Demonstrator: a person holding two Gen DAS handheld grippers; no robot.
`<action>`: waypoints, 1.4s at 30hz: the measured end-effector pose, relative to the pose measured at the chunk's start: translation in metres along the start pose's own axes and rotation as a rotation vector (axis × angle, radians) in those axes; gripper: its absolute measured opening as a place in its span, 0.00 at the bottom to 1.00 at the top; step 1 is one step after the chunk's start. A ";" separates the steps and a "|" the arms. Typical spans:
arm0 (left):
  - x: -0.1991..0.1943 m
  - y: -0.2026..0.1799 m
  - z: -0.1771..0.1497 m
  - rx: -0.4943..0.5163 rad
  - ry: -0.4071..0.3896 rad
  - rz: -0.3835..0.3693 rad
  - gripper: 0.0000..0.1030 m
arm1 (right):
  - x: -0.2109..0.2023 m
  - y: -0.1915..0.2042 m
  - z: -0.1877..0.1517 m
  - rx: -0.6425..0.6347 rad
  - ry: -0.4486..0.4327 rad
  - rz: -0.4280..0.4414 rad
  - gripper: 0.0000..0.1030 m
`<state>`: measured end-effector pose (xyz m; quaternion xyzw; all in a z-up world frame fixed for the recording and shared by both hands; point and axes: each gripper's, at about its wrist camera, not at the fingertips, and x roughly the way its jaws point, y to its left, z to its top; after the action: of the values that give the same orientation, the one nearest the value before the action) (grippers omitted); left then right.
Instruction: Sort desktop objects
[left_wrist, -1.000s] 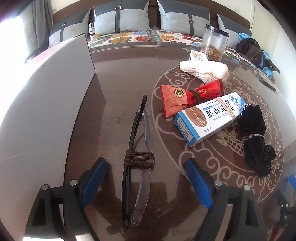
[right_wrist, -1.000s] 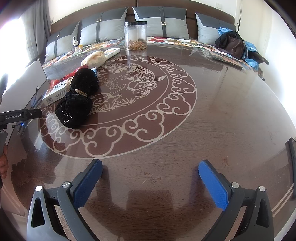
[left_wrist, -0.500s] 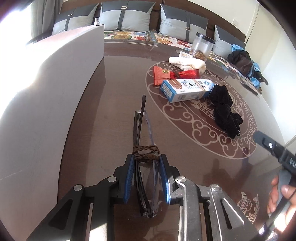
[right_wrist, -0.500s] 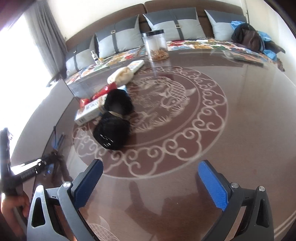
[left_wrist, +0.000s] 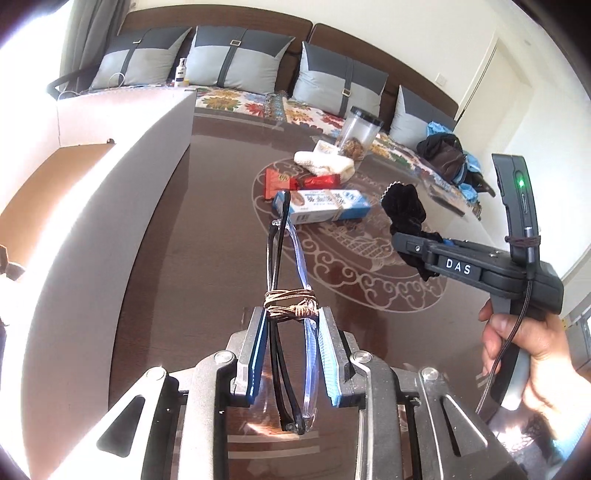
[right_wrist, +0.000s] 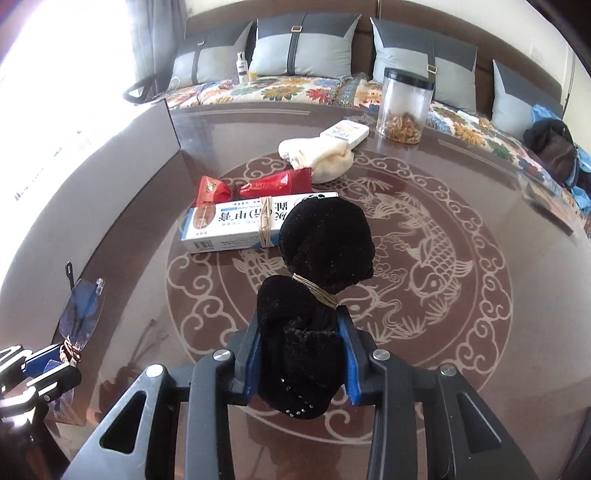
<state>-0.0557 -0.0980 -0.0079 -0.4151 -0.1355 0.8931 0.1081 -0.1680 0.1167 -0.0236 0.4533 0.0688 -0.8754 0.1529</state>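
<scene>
Folded glasses (left_wrist: 284, 258) with a brown cord wound round them stick out forward from my left gripper (left_wrist: 291, 314), which is shut on them just behind the cord, above the table. In the right wrist view the glasses (right_wrist: 81, 310) and left gripper (right_wrist: 55, 362) show at lower left. My right gripper (right_wrist: 301, 325) has its jaws closing on a black cloth bundle (right_wrist: 325, 240) tied with cord, and both pads press its sides. The left wrist view shows that bundle (left_wrist: 404, 206) at the tip of the right gripper (left_wrist: 406, 245), held by a hand.
On the brown patterned table (right_wrist: 461, 332) lie a blue-and-white box (right_wrist: 236, 229), red packets (right_wrist: 258, 184), a cream cloth (right_wrist: 321, 155), a small white pack (right_wrist: 345, 133) and a clear jar (right_wrist: 404, 107). An open white-walled carton (left_wrist: 110, 206) stands along the left. A sofa runs behind.
The left gripper shut on the glasses and lifted them, swinging toward the carton. The right gripper moved from bare table to the black bundle and shut on it.
</scene>
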 end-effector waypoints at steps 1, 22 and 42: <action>-0.012 0.001 0.005 -0.014 -0.022 -0.020 0.26 | -0.012 0.002 0.001 -0.002 -0.013 0.015 0.35; -0.101 0.237 0.030 -0.315 0.108 0.351 0.37 | -0.036 0.317 0.088 -0.229 0.013 0.461 0.55; -0.122 0.044 0.024 -0.028 -0.201 0.232 0.82 | -0.055 0.028 -0.026 -0.059 -0.173 -0.062 1.00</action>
<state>-0.0008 -0.1803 0.0793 -0.3378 -0.1091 0.9348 -0.0158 -0.1088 0.1084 0.0064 0.3692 0.0952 -0.9131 0.1445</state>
